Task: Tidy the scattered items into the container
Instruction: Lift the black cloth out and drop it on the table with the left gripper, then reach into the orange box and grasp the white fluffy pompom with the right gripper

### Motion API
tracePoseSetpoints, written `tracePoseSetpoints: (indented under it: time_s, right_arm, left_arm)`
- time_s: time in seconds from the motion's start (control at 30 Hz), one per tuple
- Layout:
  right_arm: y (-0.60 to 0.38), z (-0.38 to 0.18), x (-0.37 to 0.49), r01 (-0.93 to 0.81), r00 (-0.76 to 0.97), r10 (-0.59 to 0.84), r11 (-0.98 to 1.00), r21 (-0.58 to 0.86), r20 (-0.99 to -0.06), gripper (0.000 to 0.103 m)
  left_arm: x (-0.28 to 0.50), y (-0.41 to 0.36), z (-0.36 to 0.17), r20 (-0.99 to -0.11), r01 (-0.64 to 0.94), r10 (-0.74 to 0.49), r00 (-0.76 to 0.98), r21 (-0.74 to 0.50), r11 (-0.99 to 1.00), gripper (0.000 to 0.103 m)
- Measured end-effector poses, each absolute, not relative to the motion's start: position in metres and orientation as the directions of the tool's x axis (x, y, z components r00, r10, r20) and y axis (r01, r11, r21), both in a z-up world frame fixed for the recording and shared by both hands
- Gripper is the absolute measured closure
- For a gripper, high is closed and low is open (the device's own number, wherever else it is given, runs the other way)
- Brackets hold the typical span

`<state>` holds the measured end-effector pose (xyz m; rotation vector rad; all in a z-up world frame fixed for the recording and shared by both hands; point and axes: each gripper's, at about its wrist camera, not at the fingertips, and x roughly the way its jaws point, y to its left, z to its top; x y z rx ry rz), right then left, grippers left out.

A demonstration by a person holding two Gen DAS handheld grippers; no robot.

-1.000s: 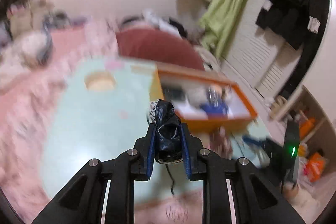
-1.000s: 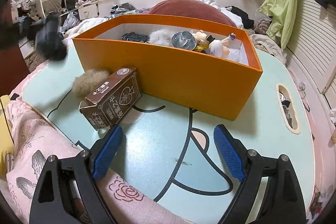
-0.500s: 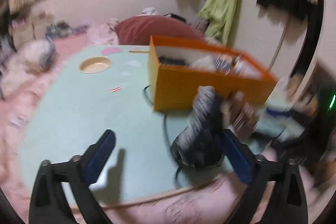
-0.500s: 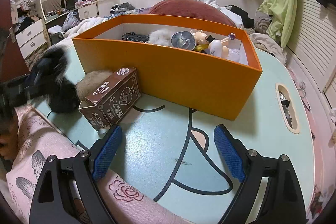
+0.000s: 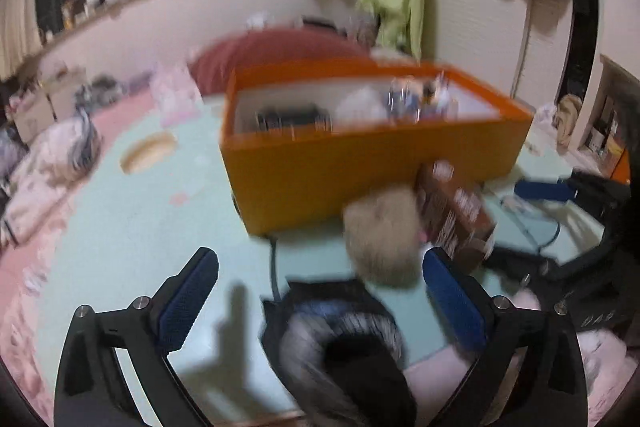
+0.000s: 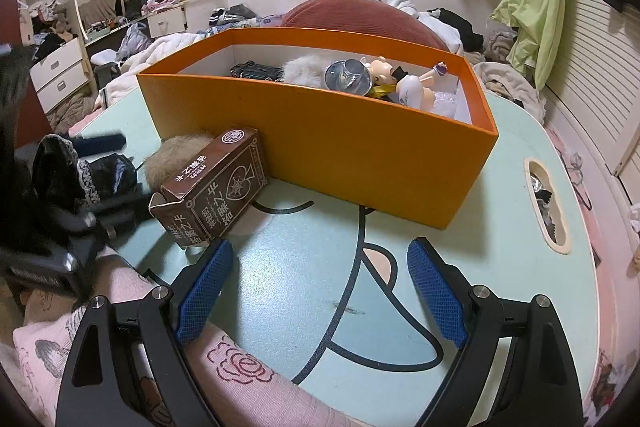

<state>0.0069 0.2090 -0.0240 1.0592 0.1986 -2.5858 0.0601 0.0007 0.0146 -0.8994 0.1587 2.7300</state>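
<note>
Right wrist: orange box (image 6: 360, 143) w/ toy car (image 6: 256, 70), figurine (image 6: 404, 83); both grippers' jaws wide, empty.

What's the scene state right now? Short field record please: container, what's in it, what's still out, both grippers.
container: orange box, open top, on the mint table
inside: toy car, grey fluffy ball, figurine, other small items
still outside: brown carton and tan pompom, both by the box's front wall; black bundle on the table edge
left gripper: open, black bundle lies loose between the fingers
right gripper: open, holds nothing, over bare table
</note>
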Motion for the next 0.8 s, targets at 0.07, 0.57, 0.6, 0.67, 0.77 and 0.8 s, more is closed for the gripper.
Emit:
tracePoseSetpoints:
  time_s: [0.07, 0.57, 0.6, 0.67, 0.77, 0.8]
  right_arm:
    - [0.208, -0.024, 0.006, 0.358, -0.665, -0.256, -0.934, 0.001, -0.702, 0.014]
    - [0.225, 0.026, 0.012, 0.402, -0.695, -0.422, -0.899, 0.172, -0.581, 0.046]
    - [0.223, 0.038, 0.008, 0.417, -0.69, -0.446, -0.889, 0.19, -0.57, 0.046]
    - [0.216, 0.06, -0.015, 0.437, -0.645, -0.492, -0.865, 0.245, -0.585, 0.046]
    - [0.198, 0.071, -0.062, 0.449, -0.531, -0.54, -0.833, 0.324, -0.653, 0.046]
    - [0.188, 0.072, -0.08, 0.465, -0.506, -0.519, -0.837, 0.289, -0.689, 0.046]
  left_arm:
    - [0.076, -0.004, 0.027, -0.527, -0.284, 0.234, -0.817, 0.015, -0.959, 0.0]
    - [0.084, -0.027, -0.003, -0.644, -0.292, 0.278, -0.712, -0.089, -0.952, 0.002]
    - [0.081, -0.025, -0.003, -0.645, -0.294, 0.283, -0.71, -0.093, -0.951, 0.007]
    - [0.073, -0.018, -0.002, -0.653, -0.31, 0.296, -0.697, -0.099, -0.946, 0.015]
    - [0.059, -0.005, 0.001, -0.664, -0.332, 0.306, -0.682, -0.091, -0.939, 0.02]
    - [0.057, -0.003, 0.002, -0.666, -0.335, 0.306, -0.681, -0.089, -0.938, 0.02]
